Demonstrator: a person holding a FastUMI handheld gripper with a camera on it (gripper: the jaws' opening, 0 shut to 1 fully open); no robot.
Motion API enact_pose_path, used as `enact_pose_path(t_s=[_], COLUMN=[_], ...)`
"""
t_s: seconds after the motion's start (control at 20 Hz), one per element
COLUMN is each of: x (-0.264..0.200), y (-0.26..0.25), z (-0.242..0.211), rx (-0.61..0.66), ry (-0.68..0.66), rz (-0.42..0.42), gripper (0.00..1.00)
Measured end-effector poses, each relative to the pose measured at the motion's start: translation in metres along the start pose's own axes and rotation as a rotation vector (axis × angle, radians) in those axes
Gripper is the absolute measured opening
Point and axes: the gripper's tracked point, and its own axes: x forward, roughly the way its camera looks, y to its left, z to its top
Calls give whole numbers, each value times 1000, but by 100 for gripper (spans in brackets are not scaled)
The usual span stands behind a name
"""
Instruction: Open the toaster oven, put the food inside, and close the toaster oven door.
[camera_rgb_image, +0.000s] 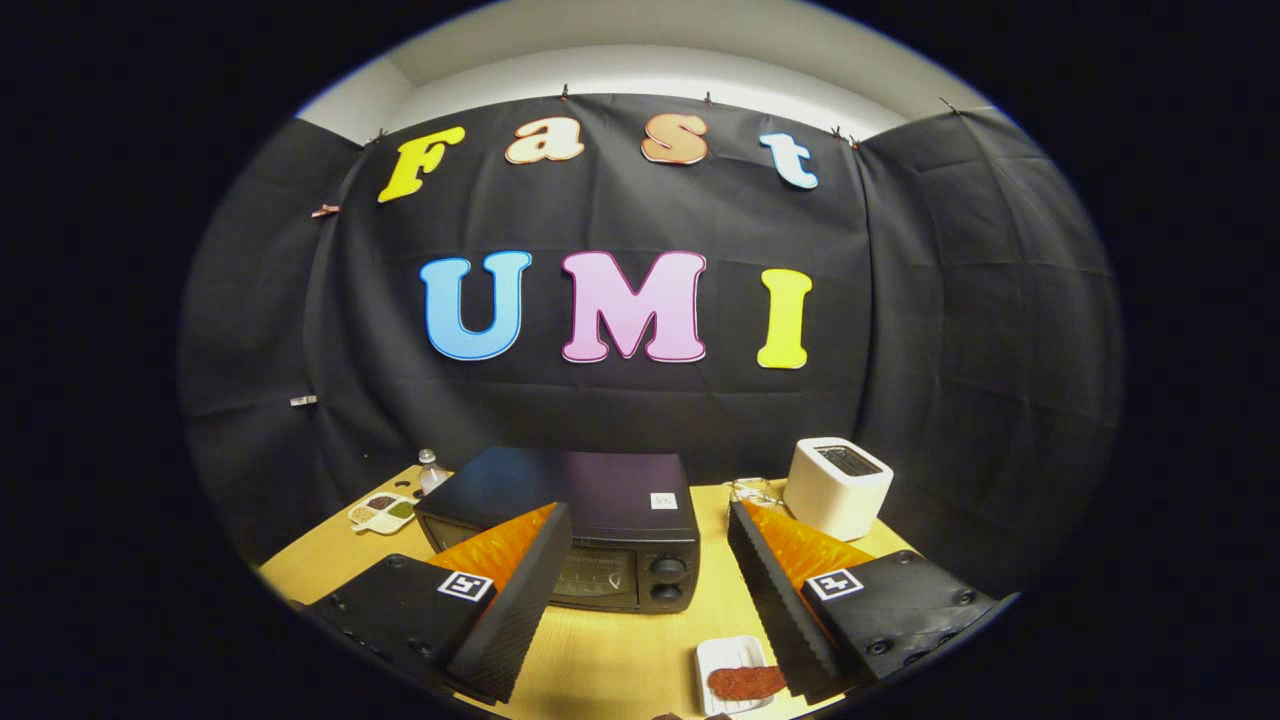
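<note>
The gripper (640, 570) is spread wide and holds nothing. The toaster oven (590, 530), door closed, stands just ahead between its fingers; the food (745, 682) lies on a white tray (712, 655) beside the right finger. Risk: a lowered right finger could knock the tray. The worktop (600, 650) before the door is open; a white toaster (838, 485) crowds the right.

White pop-up toaster (838, 486) w/ glass jar (752, 492) beside; divided snack dish (382, 513) & bottle (431, 470) (far side of table (610, 655))
</note>
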Motion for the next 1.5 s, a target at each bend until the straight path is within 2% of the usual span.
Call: enact_pose_path(t_s=[0.4, 0.7, 0.9, 1.0, 1.1, 1.5], x=[64, 97, 114, 119, 124, 104], y=[79, 128, 137, 142, 143, 147], z=[-50, -82, -97, -119, -113, -124], rx=[-52, -27, -21, -32, -15, -18], ry=[107, 156, 179, 247, 228, 238], rz=[58, 68, 45, 34, 20, 38], gripper=[98, 98, 98, 98, 98, 99])
